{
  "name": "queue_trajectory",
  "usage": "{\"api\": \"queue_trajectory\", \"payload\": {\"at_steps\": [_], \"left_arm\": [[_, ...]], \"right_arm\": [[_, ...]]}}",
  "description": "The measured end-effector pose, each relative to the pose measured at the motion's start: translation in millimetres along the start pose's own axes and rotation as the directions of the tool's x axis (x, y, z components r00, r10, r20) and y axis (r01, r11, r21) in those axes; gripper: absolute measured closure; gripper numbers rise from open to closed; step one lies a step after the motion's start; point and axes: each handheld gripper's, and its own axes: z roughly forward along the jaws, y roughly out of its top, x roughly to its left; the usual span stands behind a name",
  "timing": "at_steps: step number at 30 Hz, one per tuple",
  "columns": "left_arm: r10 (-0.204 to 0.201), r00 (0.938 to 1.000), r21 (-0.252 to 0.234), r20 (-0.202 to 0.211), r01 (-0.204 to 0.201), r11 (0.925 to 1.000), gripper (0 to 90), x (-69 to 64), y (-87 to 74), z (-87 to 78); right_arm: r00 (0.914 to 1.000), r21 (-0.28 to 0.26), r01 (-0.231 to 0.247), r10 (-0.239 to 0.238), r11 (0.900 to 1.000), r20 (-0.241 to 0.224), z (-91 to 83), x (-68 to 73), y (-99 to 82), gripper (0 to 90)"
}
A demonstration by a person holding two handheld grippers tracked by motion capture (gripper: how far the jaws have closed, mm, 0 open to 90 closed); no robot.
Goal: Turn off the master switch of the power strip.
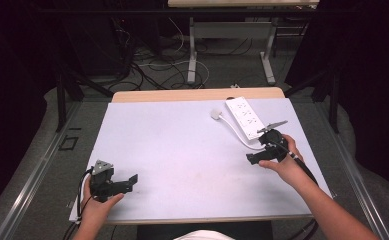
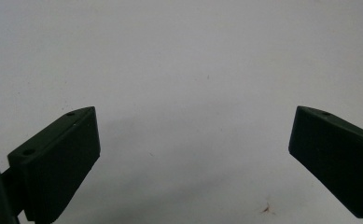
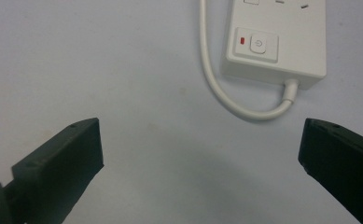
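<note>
No grasp is begun yet; this looks like the approach step. The left hand-held gripper (image 1: pixel 132 180) rests low over the bare bench (image 1: pixel 182 150), jaws wide apart and empty. The right hand-held gripper (image 1: pixel 252 158) hovers, also spread and empty, near the power strip (image 1: pixel 247 117) and its cable (image 3: pixel 226 98). Probably the next move needs the right one to align first.

A white power strip (image 1: pixel 246 117) lies flat on the far right part of the desk (image 1: pixel 182 145). It has a row of sockets on top and a square button (image 3: pixel 258 45) with a small red light beside it at its near end. Its white cord (image 3: pixel 226 95) comes out of that end, bends round and runs along the strip's left side to a white plug (image 1: pixel 216 114) lying on the desk.
</note>
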Motion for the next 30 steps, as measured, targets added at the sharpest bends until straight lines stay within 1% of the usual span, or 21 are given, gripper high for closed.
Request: {"api": "queue_trajectory", "payload": {"at_steps": [2,3,4,6,10,11,12,13,14,15,17,22,24,25,26,30], "left_arm": [[0.000,1.0000,0.001,0.000,0.000,1.0000,2.1,0.0,0.0,0.2],[0.005,1.0000,0.006,0.000,-0.005,1.0000,2.1,0.3,0.1,-0.3],[0.006,1.0000,0.010,0.001,-0.006,0.9999,2.2,0.2,0.2,-0.6],[0.000,1.0000,-0.003,-0.001,0.000,1.0000,2.1,-0.5,-0.3,0.2],[0.006,1.0000,0.008,0.001,-0.006,0.9999,2.1,0.2,0.1,-0.6],[0.003,1.0000,0.005,0.002,-0.003,1.0000,2.1,0.0,0.1,-0.5],[0.002,1.0000,0.007,0.001,-0.002,1.0000,2.1,-0.3,0.1,-0.6],[0.000,1.0000,-0.005,-0.002,0.000,1.0000,2.1,-0.7,-0.4,0.1],[0.002,1.0000,0.006,0.002,-0.002,1.0000,2.1,-0.5,0.0,-0.8],[-0.001,1.0000,-0.005,-0.002,0.001,1.0000,2.1,-0.8,-0.4,0.2],[-0.001,1.0000,-0.003,-0.003,0.001,1.0000,2.1,-0.9,-0.4,0.2],[-0.001,1.0000,-0.005,-0.003,0.001,1.0000,2.1,-1.3,-0.4,0.0],[0.000,1.0000,0.000,-0.003,0.000,1.0000,2.1,-1.2,-0.3,-0.3],[0.000,1.0000,0.000,-0.003,0.000,1.0000,2.1,-1.3,-0.4,-0.4],[0.000,1.0000,0.000,-0.003,0.000,1.0000,2.1,-1.3,-0.4,-0.5],[0.001,1.0000,0.001,-0.003,-0.001,1.0000,2.1,-1.1,-0.4,-0.5]], "right_arm": [[0.9999,-0.005,0.009,-0.009,0.9999,-0.006,-2.2,1.2,-5.7,0.0],[1.0000,-0.011,0.001,-0.001,0.9999,-0.005,-4.0,2.3,-9.0,0.0],[0.9999,-0.020,-0.002,0.001,0.9998,-0.015,-4.8,3.0,-12.1,0.0],[0.9999,-0.032,-0.009,0.009,0.9995,-0.015,-7.7,4.3,-18.0,0.0],[0.9997,-0.056,-0.018,0.017,0.9982,-0.017,-12.4,5.2,-30.1,0.0],[0.9994,-0.067,-0.030,0.029,0.9973,-0.020,-13.0,5.5,-32.9,0.0],[0.9993,-0.068,-0.031,0.029,0.9972,-0.023,-13.8,5.3,-36.0,0.0],[0.9994,-0.074,-0.030,0.028,0.9968,-0.017,-14.6,5.0,-39.1,0.0],[0.9993,-0.077,-0.035,0.033,0.9964,-0.016,-15.4,5.3,-41.6,0.0],[0.9993,-0.075,-0.036,0.035,0.9965,-0.013,-16.4,5.5,-44.5,0.0],[0.9992,-0.082,-0.039,0.038,0.9959,-0.011,-17.5,4.6,-50.1,0.0],[0.9979,-0.097,-0.064,0.063,0.9932,-0.014,-20.4,3.1,-62.8,0.0],[0.9977,-0.107,-0.067,0.067,0.9920,-0.009,-20.4,2.1,-67.6,0.0],[0.9966,-0.111,-0.083,0.083,0.9904,-0.004,-20.1,2.3,-70.0,0.0],[0.9968,-0.117,-0.080,0.080,0.9899,0.000,-19.8,1.3,-72.7,0.0],[0.9951,-0.122,-0.098,0.099,0.9878,0.004,-18.0,-1.8,-82.2,0.0]]}}
